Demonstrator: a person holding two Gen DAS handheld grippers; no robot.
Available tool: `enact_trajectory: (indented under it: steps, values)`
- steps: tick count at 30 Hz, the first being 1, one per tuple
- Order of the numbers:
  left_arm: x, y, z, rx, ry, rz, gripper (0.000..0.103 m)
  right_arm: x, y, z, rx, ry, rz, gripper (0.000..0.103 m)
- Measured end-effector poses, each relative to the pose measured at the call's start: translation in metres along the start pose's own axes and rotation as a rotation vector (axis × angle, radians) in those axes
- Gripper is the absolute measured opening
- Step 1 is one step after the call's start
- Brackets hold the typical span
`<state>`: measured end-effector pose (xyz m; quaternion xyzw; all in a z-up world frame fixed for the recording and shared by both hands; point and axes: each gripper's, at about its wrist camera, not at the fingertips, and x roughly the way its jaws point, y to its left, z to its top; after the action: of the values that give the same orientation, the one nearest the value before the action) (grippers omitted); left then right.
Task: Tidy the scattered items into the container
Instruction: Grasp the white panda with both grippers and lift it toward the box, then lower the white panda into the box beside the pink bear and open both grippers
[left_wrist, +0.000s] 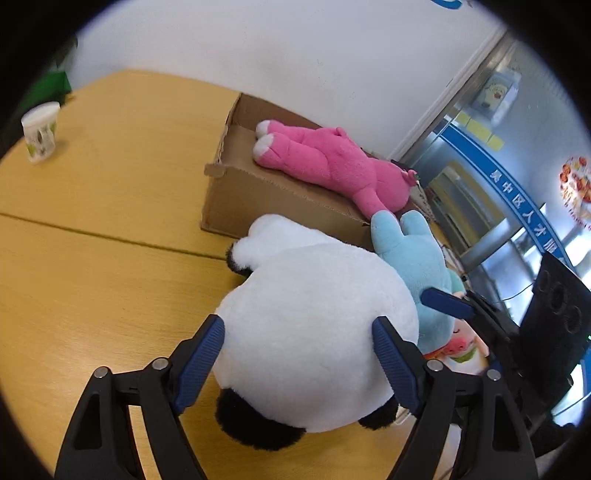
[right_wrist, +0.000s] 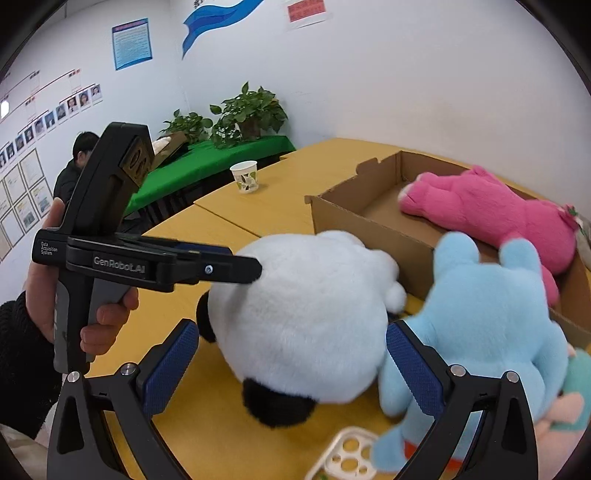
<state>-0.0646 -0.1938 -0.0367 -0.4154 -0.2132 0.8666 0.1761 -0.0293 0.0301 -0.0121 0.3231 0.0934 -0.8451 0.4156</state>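
Panda plush (left_wrist: 314, 332) blocks blue plush (left_wrist: 413, 258) beside cardboard box (left_wrist: 258, 199).

**Fluff, cardboard and matt plastic**

My left gripper (left_wrist: 298, 345) is matt black plastic, its blue pads (left_wrist: 391, 360) finely ribbed like rubber, with small bright metal pins at the joints. My right gripper (right_wrist: 293, 360) has the same build, though its pads look knurled. The white and black plush (left_wrist: 310, 332) between the fingers is long, soft pile. The pale blue plush (right_wrist: 484, 314) and the pink plush (left_wrist: 332, 162) are shorter fleece. The box (left_wrist: 243, 199) is plain brown corrugated cardboard, rough at its torn edges. The table (left_wrist: 92, 266) is smooth yellow wood-look laminate. The cup (right_wrist: 244, 176) is printed paper.
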Motion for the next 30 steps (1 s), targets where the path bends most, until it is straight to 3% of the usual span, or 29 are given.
enact_trajectory:
  steps: [4,5,6,10,13,19,23,30]
  values:
    - [0.016,0.02,-0.004,-0.07,0.058,-0.113,0.089,0.029,-0.015,0.01,0.002,0.05,-0.052,0.103]
    - [0.02,0.025,-0.005,-0.086,0.07,-0.128,0.092,0.037,-0.018,0.01,0.003,0.076,-0.04,0.103]
    - [0.024,0.031,-0.008,-0.11,0.083,-0.131,0.103,0.045,-0.022,0.009,0.013,0.104,-0.015,0.103]
    - [0.041,0.052,-0.02,-0.236,0.13,-0.264,0.103,0.064,-0.038,-0.001,0.124,0.164,0.105,0.103]
    - [0.046,0.045,-0.026,-0.23,0.146,-0.318,0.101,0.063,-0.04,-0.006,0.128,0.173,0.134,0.103]
    - [0.035,0.031,-0.024,-0.212,0.123,-0.312,0.085,0.056,-0.036,-0.01,0.118,0.164,0.153,0.098]
    - [0.024,0.017,-0.016,-0.157,0.115,-0.272,0.082,0.047,-0.03,-0.01,0.13,0.134,0.157,0.089]
    - [-0.006,-0.014,0.027,-0.055,0.019,-0.279,0.082,0.016,-0.02,0.018,0.085,0.032,0.115,0.086]
